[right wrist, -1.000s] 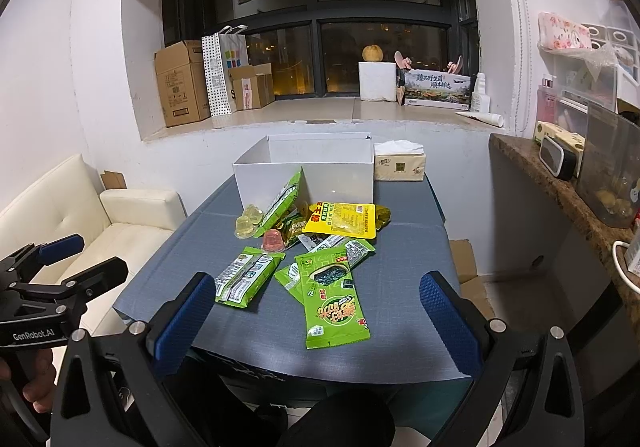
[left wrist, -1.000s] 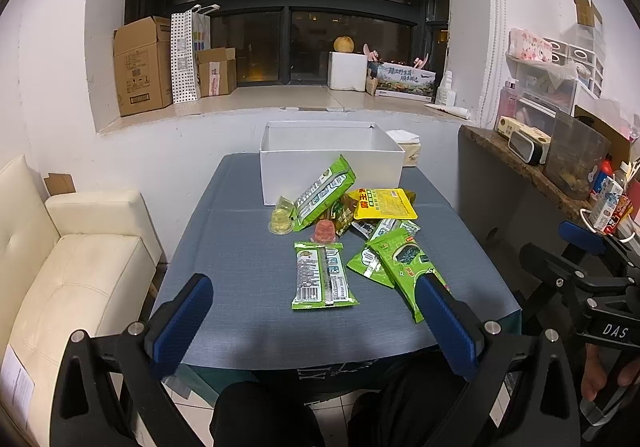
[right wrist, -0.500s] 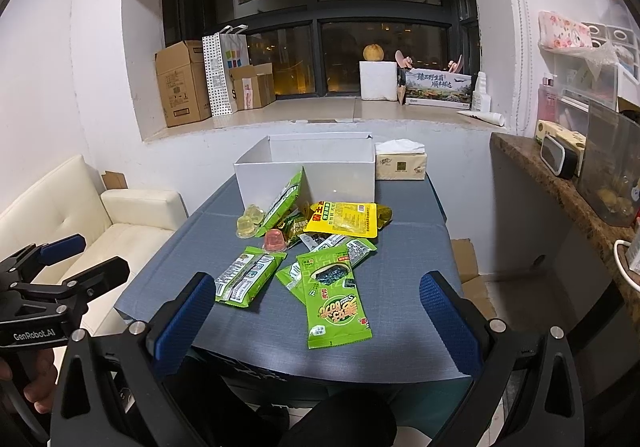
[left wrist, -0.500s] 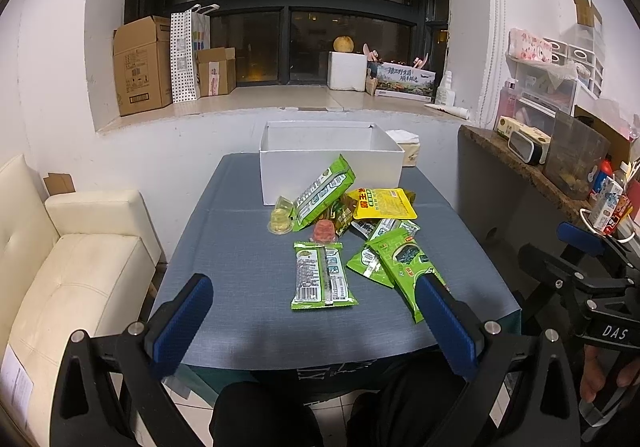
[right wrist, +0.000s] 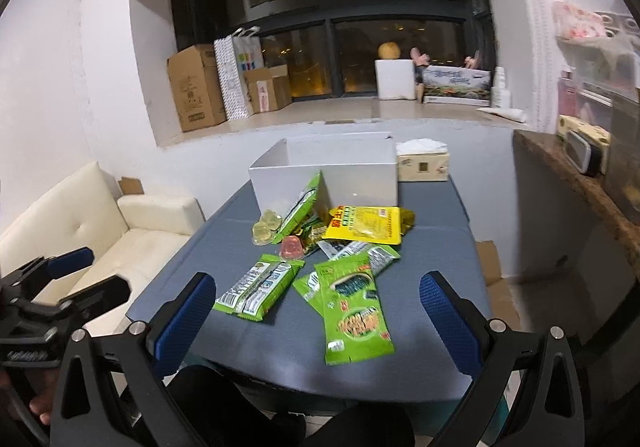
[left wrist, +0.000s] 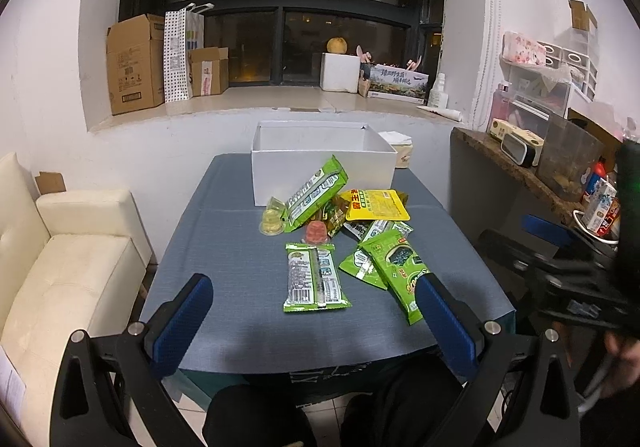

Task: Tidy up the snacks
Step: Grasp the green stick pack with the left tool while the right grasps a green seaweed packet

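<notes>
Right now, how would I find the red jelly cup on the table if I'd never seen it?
Start at the open white cardboard box at the far end of the grey-blue table. Come toward the pile of snack packets just in front of it. The small red jelly cup sits just beyond the flat green packet; it's the only red thing, and the jelly cups next to it are yellow.
</notes>
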`<state>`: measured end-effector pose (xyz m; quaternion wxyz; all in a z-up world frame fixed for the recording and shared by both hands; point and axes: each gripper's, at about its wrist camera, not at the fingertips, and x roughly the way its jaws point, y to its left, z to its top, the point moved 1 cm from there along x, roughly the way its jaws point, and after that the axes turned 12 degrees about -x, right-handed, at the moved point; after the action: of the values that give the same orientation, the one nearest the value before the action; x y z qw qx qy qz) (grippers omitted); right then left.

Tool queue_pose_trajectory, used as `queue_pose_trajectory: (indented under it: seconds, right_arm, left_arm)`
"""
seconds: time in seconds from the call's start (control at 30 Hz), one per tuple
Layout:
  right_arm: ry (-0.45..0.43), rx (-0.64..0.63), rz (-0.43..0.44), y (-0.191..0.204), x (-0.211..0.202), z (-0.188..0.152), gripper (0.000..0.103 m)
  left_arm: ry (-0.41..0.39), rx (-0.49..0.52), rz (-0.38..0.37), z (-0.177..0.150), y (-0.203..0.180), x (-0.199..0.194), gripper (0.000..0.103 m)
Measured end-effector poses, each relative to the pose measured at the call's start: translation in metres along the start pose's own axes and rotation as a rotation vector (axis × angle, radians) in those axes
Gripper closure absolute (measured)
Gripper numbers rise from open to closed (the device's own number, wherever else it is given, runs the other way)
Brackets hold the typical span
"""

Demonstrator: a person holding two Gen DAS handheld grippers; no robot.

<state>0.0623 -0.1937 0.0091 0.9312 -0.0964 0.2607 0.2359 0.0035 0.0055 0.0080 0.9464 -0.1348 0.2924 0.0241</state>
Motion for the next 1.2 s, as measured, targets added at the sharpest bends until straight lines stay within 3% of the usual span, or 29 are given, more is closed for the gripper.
queue_pose_trajectory:
  seconds: [0.23, 0.33, 0.6, 0.73, 0.8, 0.83, 0.9, 0.93, 1.2]
  right_arm:
    - [0.046, -0.011, 0.062, 0.008, 0.092, 0.021, 0.0]
    - [0.086, -0.023, 0.089, 0.008, 0.138, 0.031, 0.0]
    - [0.187, 0.096, 0.119, -0.005, 0.242, 0.049, 0.0]
    - [0.217, 0.143, 0.119, -0.01, 0.274, 0.054, 0.001]
    - [0.229, 0.168, 0.143, -0.012, 0.286, 0.054, 0.007]
    - [0.245, 0.173, 0.146, -0.013, 0.293, 0.053, 0.019]
    - [0.278, 0.17, 0.164, -0.012, 0.305, 0.05, 0.066]
    - [0.293, 0.167, 0.18, -0.01, 0.31, 0.048, 0.073]
    - [0.223, 0.153, 0.212, -0.005, 0.294, 0.053, 0.087]
  left_arm:
    - [0.02, -0.04, 0.003, 0.0, 0.022, 0.018, 0.0]
    - [0.03, -0.065, 0.038, -0.001, 0.038, 0.029, 0.0]
    - [0.075, -0.1, 0.127, 0.0, 0.085, 0.062, 0.0]
    - [0.114, -0.135, 0.12, -0.002, 0.102, 0.077, 0.0]
    - [0.12, -0.145, 0.119, -0.003, 0.108, 0.082, 0.0]
    - [0.124, -0.15, 0.112, -0.003, 0.11, 0.084, 0.0]
    - [0.135, -0.16, 0.104, -0.003, 0.113, 0.086, 0.0]
    - [0.144, -0.163, 0.103, -0.003, 0.114, 0.088, 0.0]
    - [0.166, -0.165, 0.086, 0.0, 0.113, 0.099, 0.0]
